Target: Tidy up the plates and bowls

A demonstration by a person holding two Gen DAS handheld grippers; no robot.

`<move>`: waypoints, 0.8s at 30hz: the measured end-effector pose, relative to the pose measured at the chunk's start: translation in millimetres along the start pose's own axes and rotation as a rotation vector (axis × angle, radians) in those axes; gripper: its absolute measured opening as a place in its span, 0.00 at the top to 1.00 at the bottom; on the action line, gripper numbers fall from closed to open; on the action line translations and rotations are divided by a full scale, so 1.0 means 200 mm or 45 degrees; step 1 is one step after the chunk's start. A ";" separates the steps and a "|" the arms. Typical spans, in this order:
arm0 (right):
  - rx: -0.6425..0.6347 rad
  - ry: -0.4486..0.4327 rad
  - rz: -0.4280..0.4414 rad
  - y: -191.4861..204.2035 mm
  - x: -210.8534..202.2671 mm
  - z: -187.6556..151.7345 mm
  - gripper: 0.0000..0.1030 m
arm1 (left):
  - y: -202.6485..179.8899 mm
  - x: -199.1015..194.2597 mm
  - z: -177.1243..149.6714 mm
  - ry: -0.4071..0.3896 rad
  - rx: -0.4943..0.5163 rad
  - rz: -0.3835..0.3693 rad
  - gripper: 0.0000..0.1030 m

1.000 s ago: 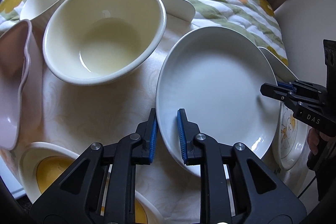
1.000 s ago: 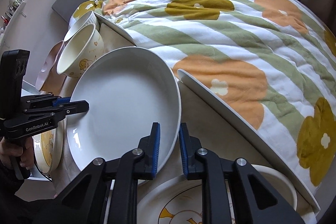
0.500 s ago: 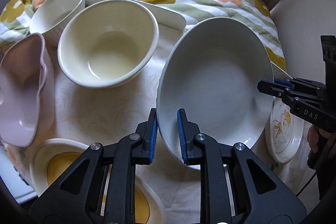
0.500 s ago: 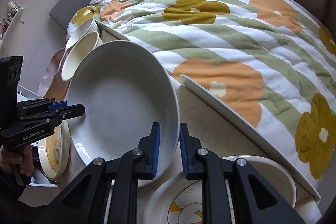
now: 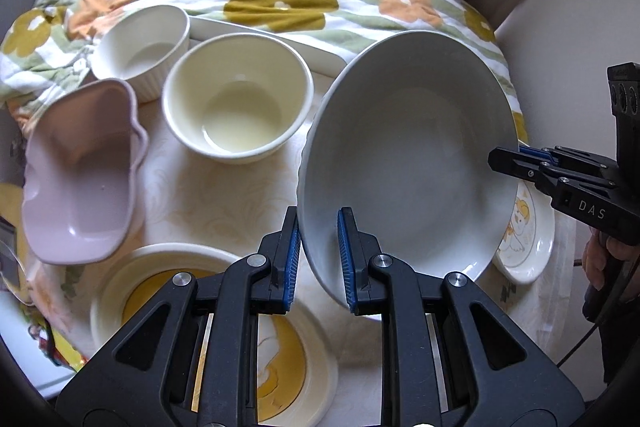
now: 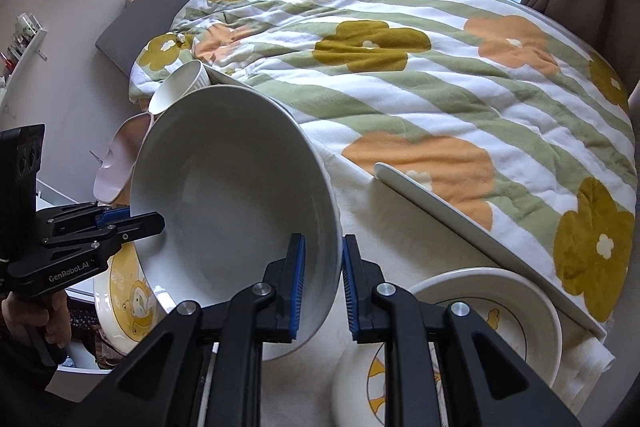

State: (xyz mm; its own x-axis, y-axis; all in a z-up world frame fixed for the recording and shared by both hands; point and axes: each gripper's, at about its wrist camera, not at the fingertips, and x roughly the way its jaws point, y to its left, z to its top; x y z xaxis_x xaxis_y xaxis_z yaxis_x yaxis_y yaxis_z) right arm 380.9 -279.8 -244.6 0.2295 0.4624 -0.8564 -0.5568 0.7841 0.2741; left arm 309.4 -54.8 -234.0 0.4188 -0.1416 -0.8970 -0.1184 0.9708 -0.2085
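Plates and bowls lie mostly unsorted: both the left gripper [image 5: 318, 259] and right gripper [image 6: 323, 287] clench opposite rims of the large white ceramic bowl [image 5: 408, 163], airborne; remaining dishes sit scattered beyond the fingers.

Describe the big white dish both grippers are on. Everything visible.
The big white dish is a wide, shallow, plain glossy bowl, ceramic by the look, empty and clean. It is tilted, its hollow facing both cameras, and looks lifted clear of the table. The left gripper and the right gripper each have their jaws clamped over its rim, on opposite sides. Behind it sits a cream bowl; a cartoon-print plate lies under its right edge.
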 end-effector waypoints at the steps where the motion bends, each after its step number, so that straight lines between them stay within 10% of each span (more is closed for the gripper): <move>1: 0.005 -0.006 -0.003 0.03 -0.02 -0.01 0.84 | 0.02 -0.03 -0.01 -0.007 0.007 -0.006 0.84; 24: 0.435 0.024 -0.086 0.83 0.04 -0.49 0.84 | 0.75 -0.28 -0.42 0.175 0.243 -0.191 0.84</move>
State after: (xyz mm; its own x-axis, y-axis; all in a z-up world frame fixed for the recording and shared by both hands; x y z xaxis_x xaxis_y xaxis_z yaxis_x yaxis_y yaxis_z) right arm 211.9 -186.0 -249.5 0.2400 0.3996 -0.8847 -0.2405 0.9074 0.3446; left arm 192.9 82.0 -246.8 0.2912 -0.2987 -0.9088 0.1126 0.9541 -0.2775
